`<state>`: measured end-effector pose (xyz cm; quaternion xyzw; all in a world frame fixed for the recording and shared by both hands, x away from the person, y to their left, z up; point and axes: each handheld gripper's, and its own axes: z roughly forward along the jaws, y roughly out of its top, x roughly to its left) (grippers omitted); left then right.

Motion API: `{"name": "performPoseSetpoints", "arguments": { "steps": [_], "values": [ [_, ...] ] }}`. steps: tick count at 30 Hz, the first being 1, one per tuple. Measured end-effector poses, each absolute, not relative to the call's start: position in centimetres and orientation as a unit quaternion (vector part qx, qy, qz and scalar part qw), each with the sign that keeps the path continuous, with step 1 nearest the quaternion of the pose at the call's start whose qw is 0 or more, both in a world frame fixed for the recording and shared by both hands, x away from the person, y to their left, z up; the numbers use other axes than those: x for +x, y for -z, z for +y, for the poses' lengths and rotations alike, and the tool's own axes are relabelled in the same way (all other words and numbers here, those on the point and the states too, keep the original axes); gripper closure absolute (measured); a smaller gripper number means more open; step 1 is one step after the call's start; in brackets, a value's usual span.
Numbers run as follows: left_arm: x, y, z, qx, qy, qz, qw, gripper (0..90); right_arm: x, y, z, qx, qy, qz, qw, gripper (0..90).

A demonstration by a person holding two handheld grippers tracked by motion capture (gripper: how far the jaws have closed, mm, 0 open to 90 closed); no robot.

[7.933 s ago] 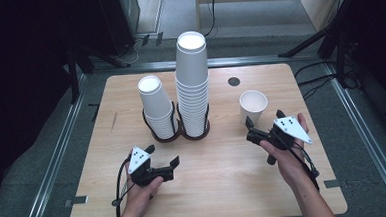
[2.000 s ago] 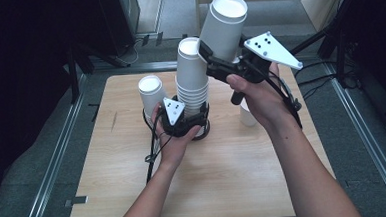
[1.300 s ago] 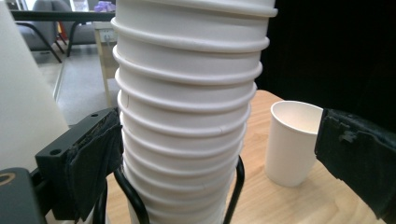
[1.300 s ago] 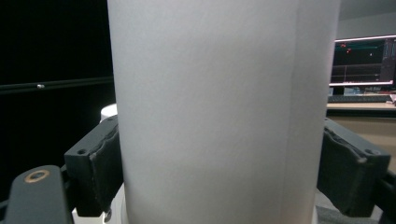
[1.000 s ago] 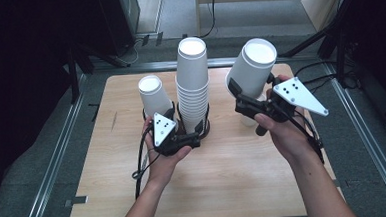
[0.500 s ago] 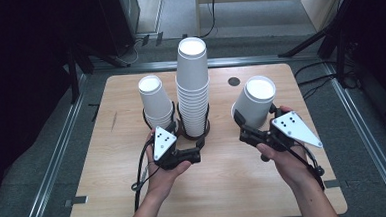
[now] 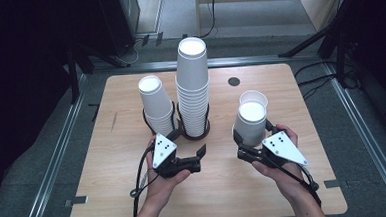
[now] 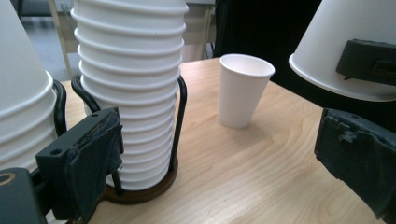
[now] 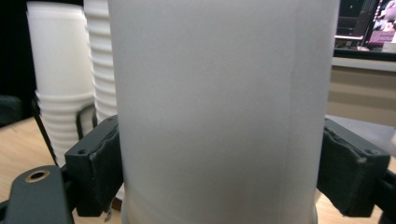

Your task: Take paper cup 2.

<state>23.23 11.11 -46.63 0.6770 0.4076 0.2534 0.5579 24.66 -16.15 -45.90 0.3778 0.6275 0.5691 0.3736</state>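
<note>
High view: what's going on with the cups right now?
The right gripper is shut on an upside-down cup, held just in front of a lone upright cup on the table. The left gripper sits open by the tall stack, holding nothing. A shorter stack stands to its left.

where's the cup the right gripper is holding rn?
In the high view the inverted cup sits clamped in the right gripper, right of the tall stack, just in front of the upright cup.
</note>
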Motion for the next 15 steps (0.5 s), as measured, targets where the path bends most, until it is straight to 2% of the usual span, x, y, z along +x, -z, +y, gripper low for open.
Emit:
{"name": "performPoseSetpoints", "arguments": {
  "steps": [5, 15],
  "values": [
    [22.9, 47.4, 11.1, 0.694, -0.246, 0.397, 0.548, 1.3, 24.1, 46.5, -15.9, 0.368, -0.566, 0.637, 0.373, 13.5],
    [22.4, 47.4, 11.1, 0.700, -0.218, 0.380, 0.564, 1.6, 23.4, 48.3, -14.2, 0.314, -0.521, 0.675, 0.418, 13.5]
  ]
}}
